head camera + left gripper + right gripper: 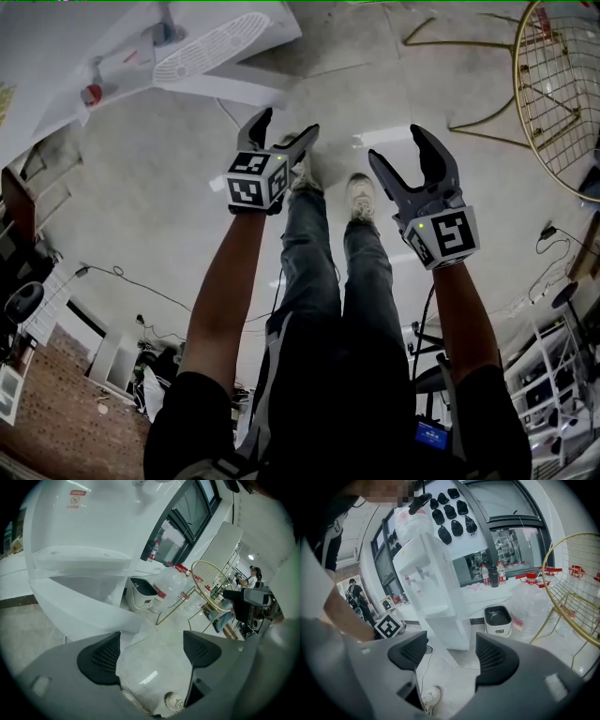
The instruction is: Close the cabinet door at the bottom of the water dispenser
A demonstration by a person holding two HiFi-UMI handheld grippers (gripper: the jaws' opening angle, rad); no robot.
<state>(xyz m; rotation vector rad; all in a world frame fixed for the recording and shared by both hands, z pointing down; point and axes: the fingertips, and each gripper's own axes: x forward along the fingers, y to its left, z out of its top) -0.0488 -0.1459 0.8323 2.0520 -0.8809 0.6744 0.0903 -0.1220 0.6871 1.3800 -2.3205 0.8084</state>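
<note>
1. Looks steeply down past two legs and a pair of white shoes (361, 197) planted on the pale floor (169, 206).
2. Holds the left claw (286, 127) (150, 651) out ahead over the floor, jaws spread wide and clamped on nothing. Shows only bare floor and a shoe toe in the gap between the ribbed pads (101, 658).
3. Holds the right claw (398, 150) (450, 653) beside it, well apart from the left one, jaws likewise spread and empty. Shows only floor and a shoe below that gap.
4. Finds the water dispenser (122, 56) (79, 536) (436, 597) upright on the floor, ahead and to the left, near the left claw and farther from the right one. Touches it with neither claw.
5. Shows the cabinet door (89, 613) at the foot of the dispenser, swung open. Juts out over the floor toward the left claw, apart from both jaws, with the shaded inside of the cabinet behind it.
6. Takes in a small white bin (140, 592) (497, 620) with a dark inside, on the floor just right of the dispenser at the foot of the window wall.
7. Takes in a clear water jug (171, 585) past the bin, and a gold wire chair (562, 94) (206, 583) (576, 588) on the floor to the right.
8. Picks out a thin cable (122, 277) trailing across the floor on the left side.
</note>
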